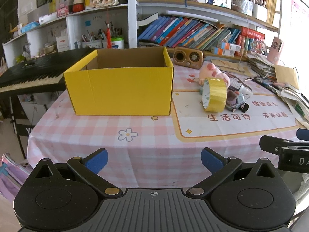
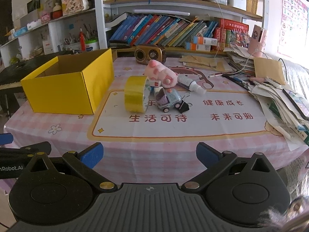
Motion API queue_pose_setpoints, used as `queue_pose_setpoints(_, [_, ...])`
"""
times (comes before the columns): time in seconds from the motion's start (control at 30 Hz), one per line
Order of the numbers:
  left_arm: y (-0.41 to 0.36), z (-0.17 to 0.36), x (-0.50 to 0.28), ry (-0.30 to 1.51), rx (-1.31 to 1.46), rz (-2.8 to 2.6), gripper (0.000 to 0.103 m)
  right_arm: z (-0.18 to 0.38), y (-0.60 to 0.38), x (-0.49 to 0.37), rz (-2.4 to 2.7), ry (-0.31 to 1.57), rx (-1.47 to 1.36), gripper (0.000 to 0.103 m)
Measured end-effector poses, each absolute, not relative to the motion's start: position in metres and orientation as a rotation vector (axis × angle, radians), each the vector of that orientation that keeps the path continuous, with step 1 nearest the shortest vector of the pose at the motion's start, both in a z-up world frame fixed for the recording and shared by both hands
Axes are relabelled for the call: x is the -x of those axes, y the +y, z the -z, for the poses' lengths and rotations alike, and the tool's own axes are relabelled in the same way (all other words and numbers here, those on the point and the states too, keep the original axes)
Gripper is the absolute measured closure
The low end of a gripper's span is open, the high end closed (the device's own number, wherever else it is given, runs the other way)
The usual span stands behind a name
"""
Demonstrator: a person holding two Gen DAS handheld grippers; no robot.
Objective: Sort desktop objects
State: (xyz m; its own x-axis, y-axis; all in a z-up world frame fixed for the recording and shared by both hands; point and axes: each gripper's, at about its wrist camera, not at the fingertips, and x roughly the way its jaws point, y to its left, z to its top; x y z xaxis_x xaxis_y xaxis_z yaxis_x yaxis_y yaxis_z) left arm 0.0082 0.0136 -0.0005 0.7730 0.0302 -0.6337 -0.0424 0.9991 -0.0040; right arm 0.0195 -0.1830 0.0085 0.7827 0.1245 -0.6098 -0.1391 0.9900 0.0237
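Pink checked tablecloth (image 1: 146, 154) lies under left gripper (image 1: 154, 161) and right gripper (image 2: 149, 155), both hovering level, spread wide.

The left gripper (image 1: 154, 161) is held level with its blue-padded fingers (image 1: 97, 160) spread wide and nothing gripped between them. The right gripper (image 2: 149, 155) is held alongside it, fingers (image 2: 206, 154) likewise spread wide and empty.

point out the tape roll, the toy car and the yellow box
tape roll (image 2: 134, 94), right wrist view, on its yellow outer band
toy car (image 2: 169, 99), right wrist view, on its pale blue body
yellow box (image 1: 119, 90), left wrist view, on its front wall
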Motion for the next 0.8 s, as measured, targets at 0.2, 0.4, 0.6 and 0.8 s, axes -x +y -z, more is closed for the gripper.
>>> queue_pose_setpoints(0.2, [0.0149, -0.0002, -0.0056, 0.682, 0.03, -0.054, 0.0, -0.0097, -0.1829, -0.0182, -0.159, 0.659, 0.025, 0.0])
queue_pose_setpoints(0.4, [0.0156, 0.0001, -0.0054, 0.691, 0.044, -0.047, 0.0, -0.0099, -0.1842, -0.0174, -0.172, 0.66, 0.019, 0.0])
queue_pose_setpoints(0.6, [0.0122, -0.0006, -0.0042, 0.683, 0.033, -0.032, 0.0, -0.0098, -0.1841, -0.0149, -0.176, 0.652, 0.026, 0.0])
queue_pose_setpoints(0.8, [0.0091, -0.0013, -0.0052, 0.68, 0.024, -0.021, 0.0, -0.0095, -0.1845, -0.0147, -0.17, 0.65, 0.032, 0.0])
